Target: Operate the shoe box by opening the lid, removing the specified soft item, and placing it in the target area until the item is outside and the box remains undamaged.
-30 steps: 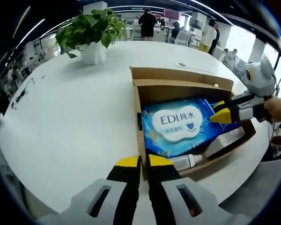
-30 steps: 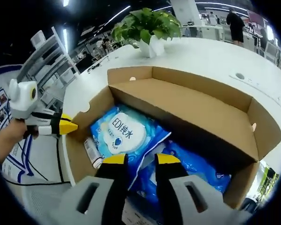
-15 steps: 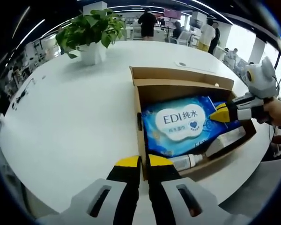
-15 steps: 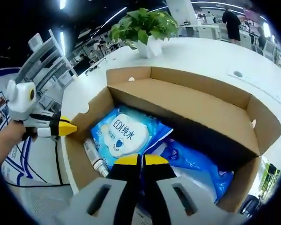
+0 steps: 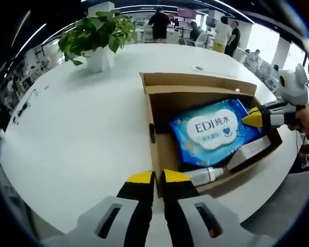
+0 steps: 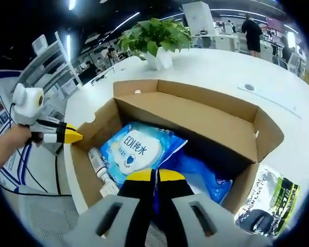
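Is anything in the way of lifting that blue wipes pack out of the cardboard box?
Nothing visible covers it. The shoe box stands open, its lid folded back, and the wipes pack lies on top with the right gripper shut on its edge. A small bottle lies beside it, not over it.

A broad white bench [image 5: 82, 128] is carrying an open cardboard shoe box [image 5: 195, 90] toward its right, near edge. A potted plant [image 5: 95, 38] in a white pot is standing at the far left. A printed leaflet [image 6: 265, 200] is lying flat just beside the box.
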A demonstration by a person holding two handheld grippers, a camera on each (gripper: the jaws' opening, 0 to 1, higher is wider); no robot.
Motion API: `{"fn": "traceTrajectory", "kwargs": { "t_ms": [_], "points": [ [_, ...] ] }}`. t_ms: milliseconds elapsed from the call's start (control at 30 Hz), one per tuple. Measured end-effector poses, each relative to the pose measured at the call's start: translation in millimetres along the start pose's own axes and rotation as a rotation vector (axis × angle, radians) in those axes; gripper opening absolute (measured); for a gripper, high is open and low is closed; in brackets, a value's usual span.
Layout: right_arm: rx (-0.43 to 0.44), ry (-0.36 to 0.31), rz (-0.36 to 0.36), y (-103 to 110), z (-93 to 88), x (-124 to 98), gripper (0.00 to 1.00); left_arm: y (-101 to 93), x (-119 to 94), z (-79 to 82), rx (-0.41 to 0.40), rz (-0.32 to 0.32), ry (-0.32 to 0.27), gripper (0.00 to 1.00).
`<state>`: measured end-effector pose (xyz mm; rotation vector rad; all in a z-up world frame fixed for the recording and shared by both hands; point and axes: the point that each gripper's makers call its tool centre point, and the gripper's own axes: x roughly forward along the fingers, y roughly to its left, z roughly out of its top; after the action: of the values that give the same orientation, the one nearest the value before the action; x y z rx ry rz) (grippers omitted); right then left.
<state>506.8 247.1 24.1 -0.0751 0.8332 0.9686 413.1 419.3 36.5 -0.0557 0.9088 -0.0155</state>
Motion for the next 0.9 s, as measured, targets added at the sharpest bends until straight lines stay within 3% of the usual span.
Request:
{"fn": "traceTrajectory", "kwargs": {
  "t_ms": [100, 233, 333, 533, 700, 900],
  "points": [
    [-0.001, -0.001, -0.004, -0.6, -0.4, 0.7, 0.0, -1.1, -3.9, 3.6, 0.022, -0.004, 0.008, 0.03],
    [-0.001, 0.002, -0.004, -1.7, -1.3, 1.6, 0.0, -0.8, -10.9, 18.6, 0.043, -0.005, -0.03, 0.04],
    [-0.004, 0.003, -0.005, -2.6, -2.2, 2.0, 0.0, -8.7, -12.5, 32.0, 0.074, -0.03, -0.058, 0.07],
    [-0.002, 0.007, -0.007, -4.2, -4.5, 2.6, 0.0, -27.2, -3.2, 40.1, 0.15, -0.075, -0.058, 0.09],
    [-0.001, 0.009, -0.004, -5.1, -5.7, 2.9, 0.0, -46.0, 15.1, 33.7, 0.222, -0.131, -0.007, 0.13],
    [0.004, 0.009, 0.0, -5.4, -6.3, 3.4, 0.0, -49.8, 37.1, 23.7, 0.22, -0.147, 0.07, 0.16]
  ]
}}
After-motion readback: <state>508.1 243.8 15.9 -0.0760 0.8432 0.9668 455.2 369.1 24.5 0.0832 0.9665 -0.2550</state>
